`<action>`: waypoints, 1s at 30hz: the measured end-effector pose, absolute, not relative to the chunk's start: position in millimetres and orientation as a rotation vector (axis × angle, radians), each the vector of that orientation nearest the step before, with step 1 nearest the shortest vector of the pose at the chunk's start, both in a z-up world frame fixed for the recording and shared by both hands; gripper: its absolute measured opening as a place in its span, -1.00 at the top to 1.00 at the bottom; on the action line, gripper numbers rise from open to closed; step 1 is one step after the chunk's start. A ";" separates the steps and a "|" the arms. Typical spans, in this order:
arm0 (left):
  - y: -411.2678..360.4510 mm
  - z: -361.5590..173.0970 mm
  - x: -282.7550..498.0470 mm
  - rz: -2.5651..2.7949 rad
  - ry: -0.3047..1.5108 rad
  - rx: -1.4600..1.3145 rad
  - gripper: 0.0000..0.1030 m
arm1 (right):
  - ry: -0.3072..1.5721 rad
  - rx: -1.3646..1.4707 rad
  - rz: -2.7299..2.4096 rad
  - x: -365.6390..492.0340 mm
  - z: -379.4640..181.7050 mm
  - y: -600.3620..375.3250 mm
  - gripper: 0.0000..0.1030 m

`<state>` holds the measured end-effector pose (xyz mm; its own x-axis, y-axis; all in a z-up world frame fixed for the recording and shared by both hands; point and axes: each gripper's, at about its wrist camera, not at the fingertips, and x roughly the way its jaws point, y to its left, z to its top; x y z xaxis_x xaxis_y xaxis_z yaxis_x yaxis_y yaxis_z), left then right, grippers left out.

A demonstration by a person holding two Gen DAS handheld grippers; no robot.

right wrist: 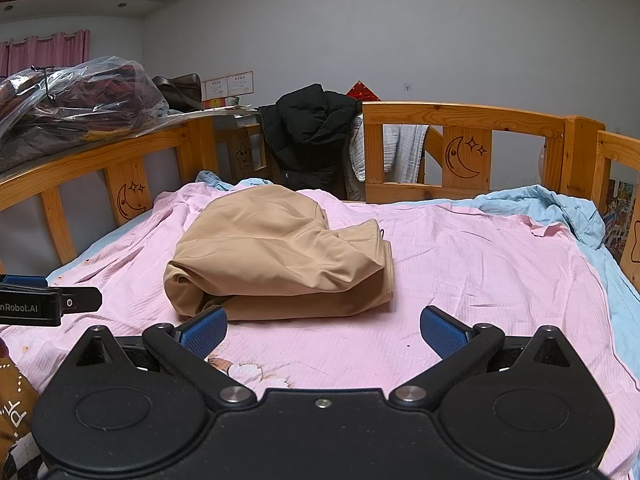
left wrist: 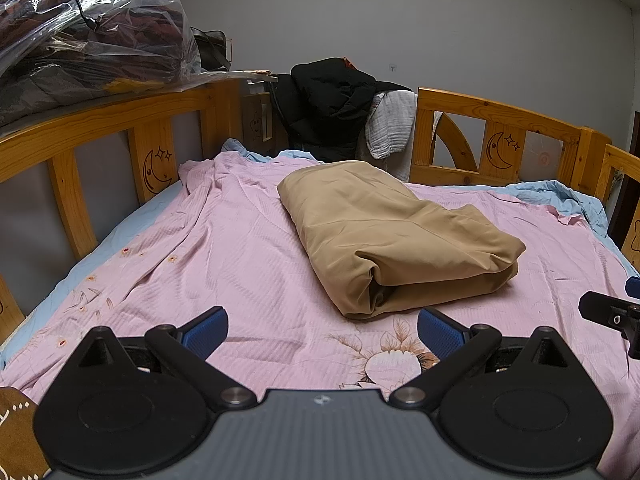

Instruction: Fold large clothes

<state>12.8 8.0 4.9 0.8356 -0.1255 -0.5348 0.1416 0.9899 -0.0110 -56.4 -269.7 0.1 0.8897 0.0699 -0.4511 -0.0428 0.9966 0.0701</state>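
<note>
- Plain grey wall [right wrist: 400, 20] behind a wooden bed rail [right wrist: 460, 114] carved with moons and stars.
- Pink curtain [right wrist: 44, 50] at far left.
- Recessed ceiling lights [right wrist: 122, 4].
- Pink sheet [right wrist: 480, 280] over the bed.

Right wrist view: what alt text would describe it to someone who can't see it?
A folded tan garment lies on a pink sheet on a wooden-railed bed. The open right hand-held gripper hovers empty in front of it, with the left hand-held gripper at the left edge.
</note>
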 end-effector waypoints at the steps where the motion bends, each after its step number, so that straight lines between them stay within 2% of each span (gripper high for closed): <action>1: 8.0 4.9 12.8 -0.142 0.564 0.029 -0.99 | 0.470 0.059 0.058 -56.4 0.2 -269.6 -0.99; 30: 4.0 5.9 11.1 -0.102 0.569 0.092 -0.99 | 0.471 0.060 0.058 -56.0 0.4 -270.1 -0.99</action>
